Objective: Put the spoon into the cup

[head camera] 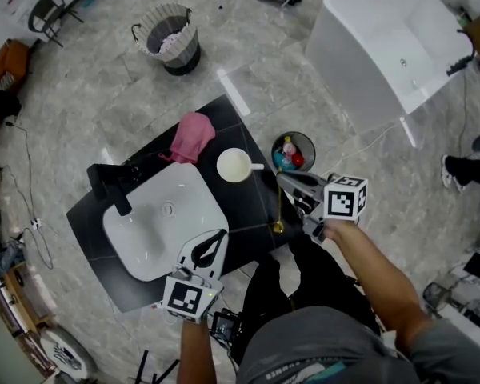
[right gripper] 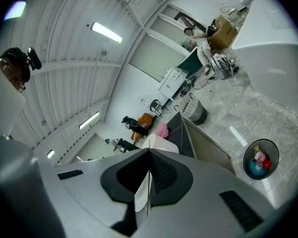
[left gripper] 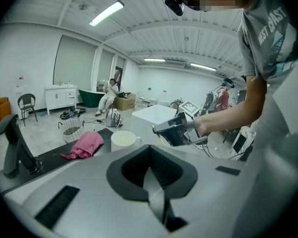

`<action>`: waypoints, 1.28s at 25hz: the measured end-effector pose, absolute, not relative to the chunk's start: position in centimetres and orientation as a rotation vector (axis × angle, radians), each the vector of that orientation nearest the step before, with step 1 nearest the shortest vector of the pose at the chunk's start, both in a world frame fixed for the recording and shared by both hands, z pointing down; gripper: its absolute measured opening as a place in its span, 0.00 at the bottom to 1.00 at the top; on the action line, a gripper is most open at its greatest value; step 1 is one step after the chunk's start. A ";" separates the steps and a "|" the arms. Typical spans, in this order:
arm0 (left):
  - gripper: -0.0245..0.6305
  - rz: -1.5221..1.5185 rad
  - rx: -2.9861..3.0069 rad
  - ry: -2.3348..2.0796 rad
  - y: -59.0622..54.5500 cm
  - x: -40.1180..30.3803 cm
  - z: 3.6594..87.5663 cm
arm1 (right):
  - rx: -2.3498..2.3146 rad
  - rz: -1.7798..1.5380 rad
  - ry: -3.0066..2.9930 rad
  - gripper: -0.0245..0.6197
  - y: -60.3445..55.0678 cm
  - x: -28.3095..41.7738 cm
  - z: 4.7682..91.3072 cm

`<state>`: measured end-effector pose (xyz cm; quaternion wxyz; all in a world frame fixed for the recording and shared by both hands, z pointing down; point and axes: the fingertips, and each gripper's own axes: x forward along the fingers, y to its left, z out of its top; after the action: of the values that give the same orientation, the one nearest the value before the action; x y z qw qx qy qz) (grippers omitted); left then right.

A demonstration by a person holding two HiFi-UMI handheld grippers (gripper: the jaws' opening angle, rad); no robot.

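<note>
Hanging bowl-down from the right gripper (head camera: 282, 181), whose jaws are clamped on its handle, the spoon (head camera: 279, 211) dangles at the table's (head camera: 242, 208) right edge, near the cup (head camera: 234, 165) but clear of it. The cup stands on the table between a pink cloth (head camera: 192, 137) and a bin (head camera: 294, 152) on the floor. The left gripper (head camera: 217, 238) hovers at the sink's (head camera: 164, 218) near rim, jaws pressed together with nothing between them.
</note>
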<state>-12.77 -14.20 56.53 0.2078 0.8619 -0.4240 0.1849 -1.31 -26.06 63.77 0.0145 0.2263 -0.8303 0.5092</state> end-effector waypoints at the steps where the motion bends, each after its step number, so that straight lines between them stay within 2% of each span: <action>1: 0.04 0.514 2.400 -1.177 -14.2 -12.5 56.7 | 0.707 1.587 -2.584 0.09 -26.0 -1.1 63.8; 21: 0.04 0.513 2.392 -1.163 -13.4 -10.5 57.2 | 0.728 1.581 -2.598 0.09 -25.0 0.8 62.2; 32: 0.04 0.484 2.332 -1.013 -11.8 -7.0 60.5 | 0.691 1.656 -2.501 0.09 -22.5 0.2 64.8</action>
<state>-6.99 -11.77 60.49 0.2730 0.8669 -0.3763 0.1800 0.18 -22.45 64.84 0.0318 0.2242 -0.8121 0.5377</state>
